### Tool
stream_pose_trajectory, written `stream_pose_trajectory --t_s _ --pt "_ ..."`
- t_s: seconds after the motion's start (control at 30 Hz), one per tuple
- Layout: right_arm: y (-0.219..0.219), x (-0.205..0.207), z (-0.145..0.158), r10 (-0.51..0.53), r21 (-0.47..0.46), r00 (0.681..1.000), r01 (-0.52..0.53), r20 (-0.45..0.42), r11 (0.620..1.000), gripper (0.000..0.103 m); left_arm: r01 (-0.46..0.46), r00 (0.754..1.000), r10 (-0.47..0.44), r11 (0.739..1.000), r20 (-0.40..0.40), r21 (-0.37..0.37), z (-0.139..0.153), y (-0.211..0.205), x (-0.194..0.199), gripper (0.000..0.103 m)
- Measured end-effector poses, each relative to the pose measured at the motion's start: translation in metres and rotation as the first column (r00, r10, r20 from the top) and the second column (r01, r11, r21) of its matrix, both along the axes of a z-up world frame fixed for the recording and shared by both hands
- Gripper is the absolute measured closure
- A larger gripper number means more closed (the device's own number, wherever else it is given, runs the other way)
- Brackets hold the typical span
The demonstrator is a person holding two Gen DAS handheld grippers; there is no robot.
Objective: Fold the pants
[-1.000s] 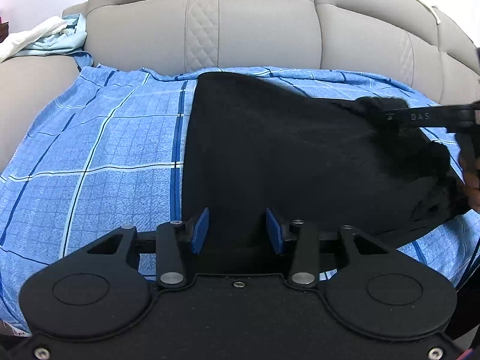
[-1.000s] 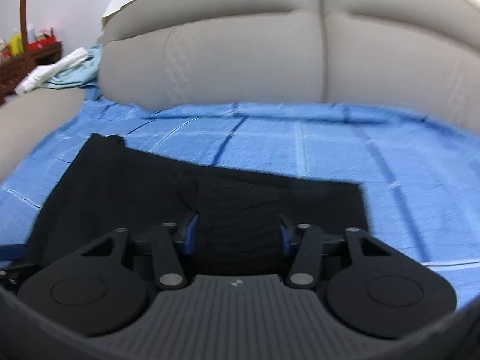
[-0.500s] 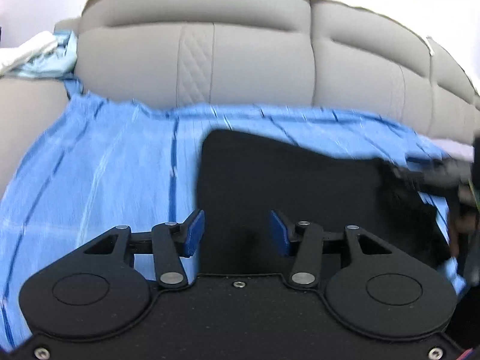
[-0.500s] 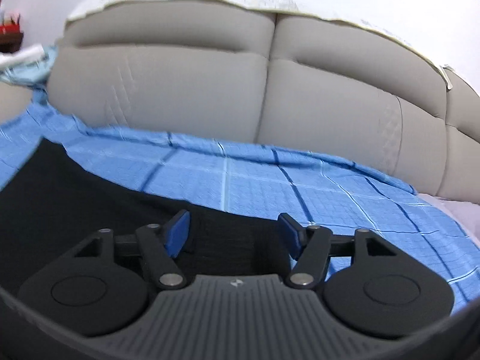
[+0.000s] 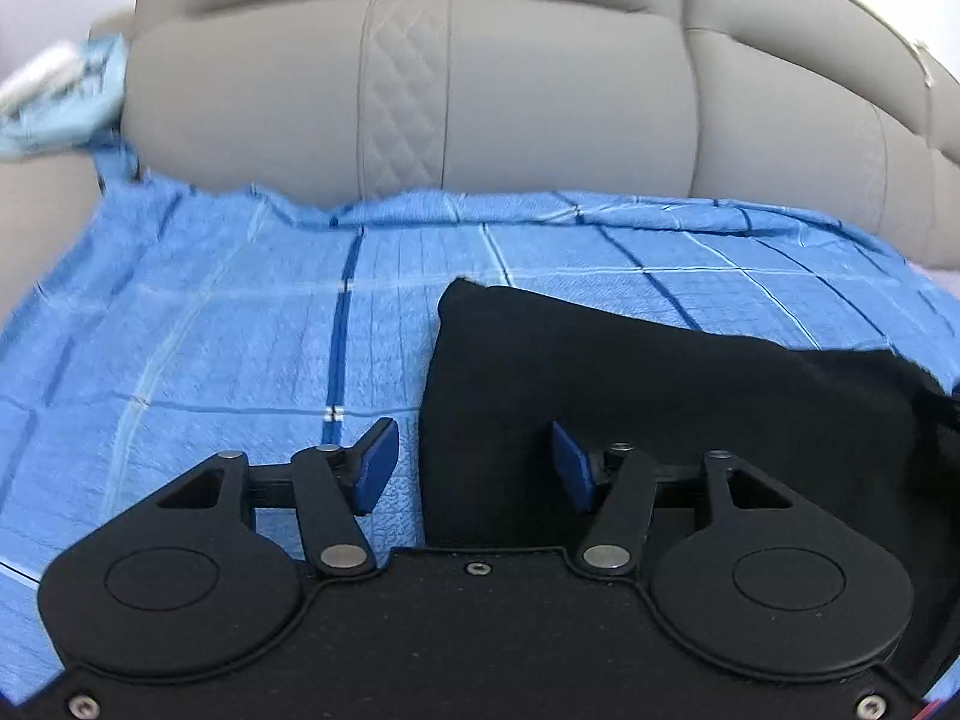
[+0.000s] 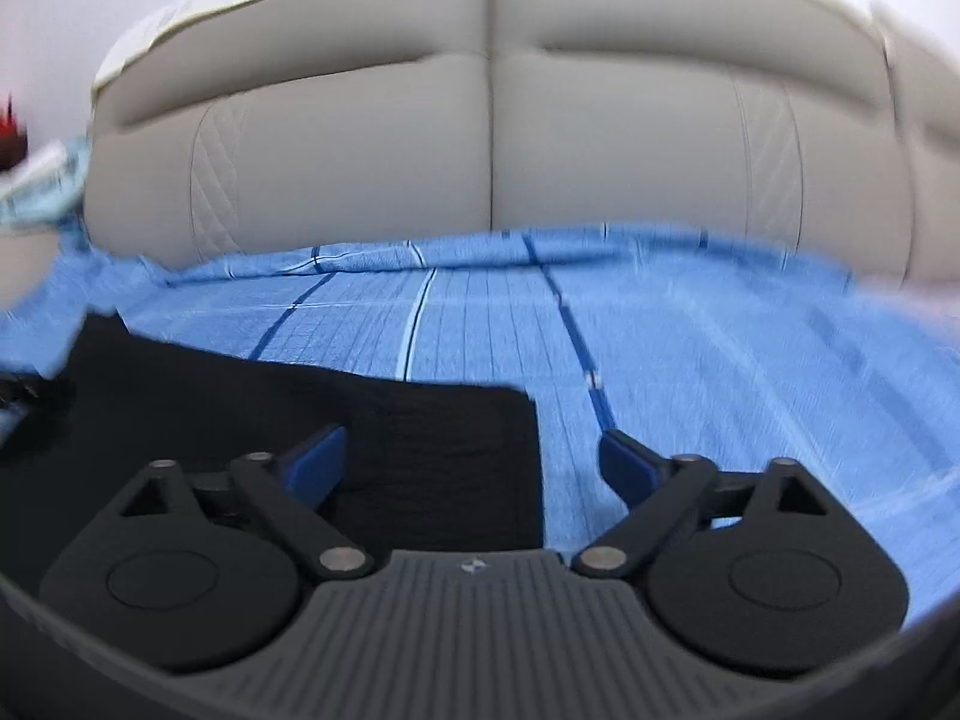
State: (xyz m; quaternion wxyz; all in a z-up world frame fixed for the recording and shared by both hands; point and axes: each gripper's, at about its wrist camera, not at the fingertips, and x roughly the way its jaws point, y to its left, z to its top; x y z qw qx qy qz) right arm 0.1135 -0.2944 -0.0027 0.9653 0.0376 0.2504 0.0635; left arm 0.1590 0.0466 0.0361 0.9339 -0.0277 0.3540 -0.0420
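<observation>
Pants [image 5: 660,396], black, lie folded flat on the blue checked sheet [image 5: 240,348] that covers the bed; seen again from the right wrist [image 6: 300,408].

Left gripper [image 5: 474,462]: blue-padded fingers [image 5: 375,468] parted and spreading wider at this moment. The left edge of the pants runs up between them, cloth under the right-hand pad, bare sheet under the left-hand one. Neither pad presses on the fabric; released.

Right gripper [image 6: 474,468]: fingers [image 6: 624,468] spread wide and opening further. The right edge of the pants passes between them, the left-hand pad over black cloth, the right-hand pad over the sheet. No pad grips the fabric; released.

Surroundings: beyond both grippers the sheet stretches to the grey padded headboard [image 5: 540,108], where its far edge is rumpled against the cushions. In the left wrist view the pants show a sharp far-left corner and a lumpier, uneven mass toward the right border. In the right wrist view the right edge is straight and square.

Obstructions: nothing lies on the sheet between the fingers and the headboard.

At the far left, beside the headboard, a heap of pale blue and white fabric [image 5: 54,102] rests on a grey padded surface, well apart from the pants; blurred, so what it is cannot be told. A small red object shows at the left border of the right wrist view, too blurred to tell.
</observation>
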Motion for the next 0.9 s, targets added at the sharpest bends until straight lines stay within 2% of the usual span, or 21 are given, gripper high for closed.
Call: stream_pose_trajectory --t_s 0.07,0.13,0.3,0.37,0.47,0.77,0.9 --pt "-0.017 0.007 -0.006 0.024 0.08 0.999 -0.02 -0.044 0.997 0.0 0.003 1.0 -0.005 0.998 -0.031 -0.059 -0.006 0.009 0.008 0.048" --pt "-0.028 0.016 -0.015 0.066 0.144 0.995 -0.056 -0.072 0.988 0.0 0.005 0.999 -0.011 0.991 -0.043 -0.131 -0.009 0.018 0.015 0.043" --pt "-0.02 0.031 -0.019 0.161 0.097 0.986 -0.155 -0.053 0.983 0.002 0.018 0.997 -0.034 0.978 -0.071 -0.207 -0.009 0.029 0.031 0.04" --pt "-0.018 0.034 -0.02 0.182 0.102 0.982 -0.177 -0.043 0.979 0.007 0.028 0.996 -0.044 0.976 -0.072 -0.214 -0.009 0.029 0.033 0.039" --pt "-0.018 0.031 -0.018 0.215 0.137 0.976 -0.209 -0.026 0.968 0.021 0.054 0.995 -0.069 0.978 -0.07 -0.2 -0.01 0.025 0.036 0.035" --pt "-0.03 0.031 -0.018 0.212 0.213 0.977 -0.204 -0.011 0.955 0.029 0.072 0.995 -0.084 0.982 -0.061 -0.173 -0.012 0.018 0.041 0.026" --pt "-0.028 0.031 -0.019 0.21 0.205 0.978 -0.205 -0.004 0.957 0.029 0.074 0.995 -0.085 0.983 -0.058 -0.167 -0.012 0.017 0.041 0.024"
